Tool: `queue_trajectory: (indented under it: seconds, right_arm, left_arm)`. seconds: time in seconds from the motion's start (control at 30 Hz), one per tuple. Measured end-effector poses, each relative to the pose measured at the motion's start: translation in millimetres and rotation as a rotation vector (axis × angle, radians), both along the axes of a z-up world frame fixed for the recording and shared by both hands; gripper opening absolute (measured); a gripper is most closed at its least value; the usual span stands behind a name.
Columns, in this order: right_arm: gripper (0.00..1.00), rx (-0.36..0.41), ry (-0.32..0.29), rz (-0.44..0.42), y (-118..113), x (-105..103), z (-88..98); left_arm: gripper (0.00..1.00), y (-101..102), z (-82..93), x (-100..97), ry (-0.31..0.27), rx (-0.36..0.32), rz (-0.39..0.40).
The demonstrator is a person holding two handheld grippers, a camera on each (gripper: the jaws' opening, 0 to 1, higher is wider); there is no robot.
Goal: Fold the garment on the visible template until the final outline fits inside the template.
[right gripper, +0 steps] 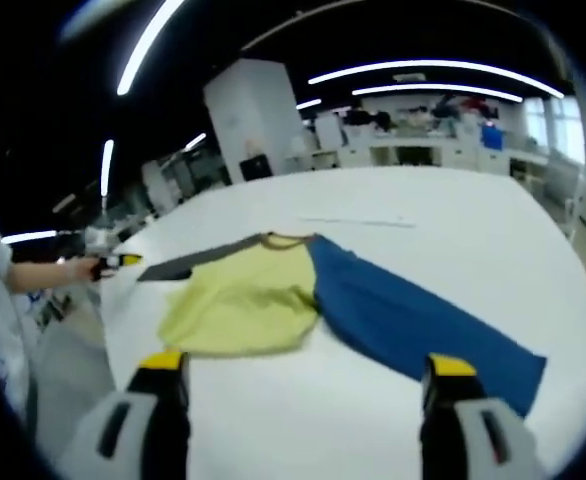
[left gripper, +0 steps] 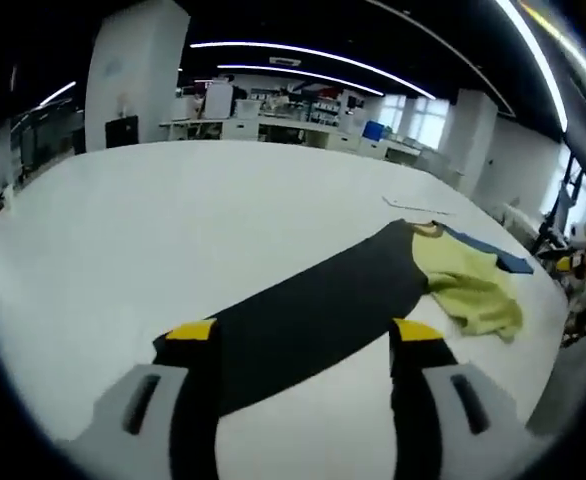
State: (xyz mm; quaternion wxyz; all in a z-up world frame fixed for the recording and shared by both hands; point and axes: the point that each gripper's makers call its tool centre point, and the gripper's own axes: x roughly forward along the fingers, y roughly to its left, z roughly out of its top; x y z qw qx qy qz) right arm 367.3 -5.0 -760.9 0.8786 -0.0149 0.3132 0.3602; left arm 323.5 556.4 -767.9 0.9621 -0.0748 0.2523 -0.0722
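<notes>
Yellow-tipped jaws of the right gripper (right gripper: 306, 385) stand wide apart, holding nothing, low over the white table (right gripper: 453, 215). Just beyond them lies the garment (right gripper: 248, 295), a yellow-green torso, rumpled and partly folded, with a blue sleeve (right gripper: 413, 320) spread flat toward 4 o'clock and a dark grey sleeve (right gripper: 188, 263) toward 10 o'clock. Seen from the left gripper (left gripper: 303, 350), equally wide open and empty, the dark grey sleeve (left gripper: 313, 315) stretches between its jaws, the yellow-green body (left gripper: 468, 285) at 2 o'clock.
</notes>
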Motion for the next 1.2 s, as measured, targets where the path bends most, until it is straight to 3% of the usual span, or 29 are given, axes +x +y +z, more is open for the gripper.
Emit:
queue_trajectory:
  seconds: [0.27,0.57,0.83,1.2]
  right_arm:
    - [0.96,-0.067,-0.050,0.128,29,-6,7.0]
    - [0.93,-0.122,-0.091,0.287,73,-18,5.4]
    - [0.89,-0.157,-0.111,0.412,106,-28,-1.9]
    - [0.81,-0.275,-0.266,0.667,177,-54,-14.1]
  left_arm:
    - [0.63,-78,20.1,-13.0,-0.052,-0.003,-0.168]
    - [0.61,-146,26.3,-27.8,-0.084,0.008,-0.288]
    - [0.61,-172,26.9,-37.2,-0.092,0.020,-0.332]
    - [0.61,-192,24.8,-51.3,-0.080,0.001,-0.355]
